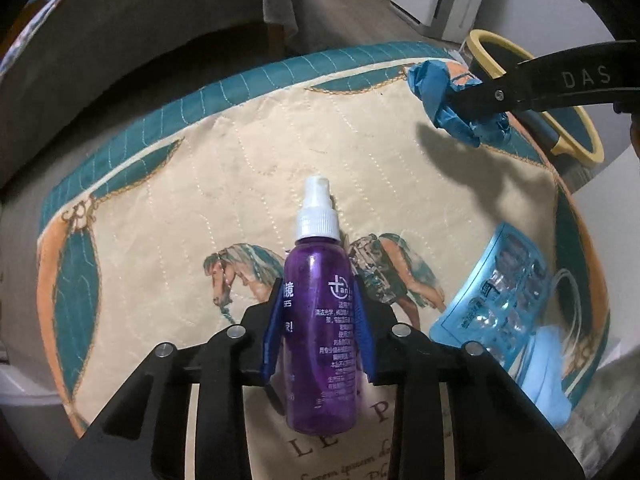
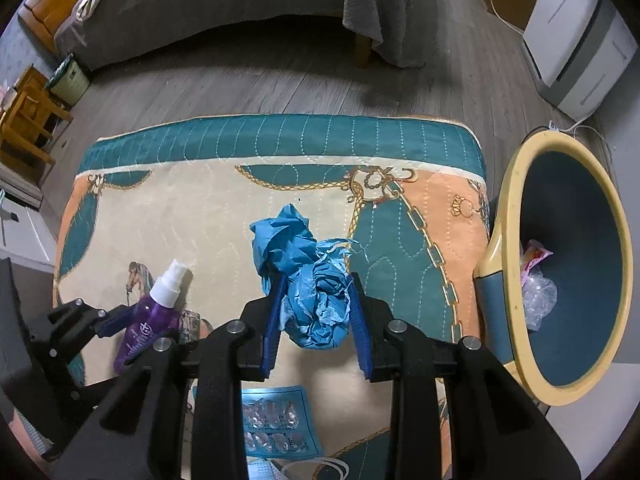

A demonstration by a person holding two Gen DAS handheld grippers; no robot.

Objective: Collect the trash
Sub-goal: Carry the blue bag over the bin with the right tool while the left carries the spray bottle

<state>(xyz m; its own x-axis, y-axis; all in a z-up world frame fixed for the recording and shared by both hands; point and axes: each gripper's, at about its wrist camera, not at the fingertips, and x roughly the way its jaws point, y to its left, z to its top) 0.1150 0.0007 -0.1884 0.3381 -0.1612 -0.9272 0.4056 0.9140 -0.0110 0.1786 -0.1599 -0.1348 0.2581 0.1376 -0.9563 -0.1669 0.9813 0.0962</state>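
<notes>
On a quilted worktop cover, with a bin at three o'clock, lie three bits of trash. The purple spray bottle lies flat at six o'clock, rigid, smooth, likely slippery; the left gripper has closed on its mid-body. The crumpled blue paper is light, soft and crushable, squeezed centrally in the right gripper. A brittle blister pack lies at four o'clock.

The left gripper pointed steeply down, its blue pads pressed on a purple spray bottle, while the right gripper pointed steeply down too, its jaws clamped around crumpled blue paper.
</notes>
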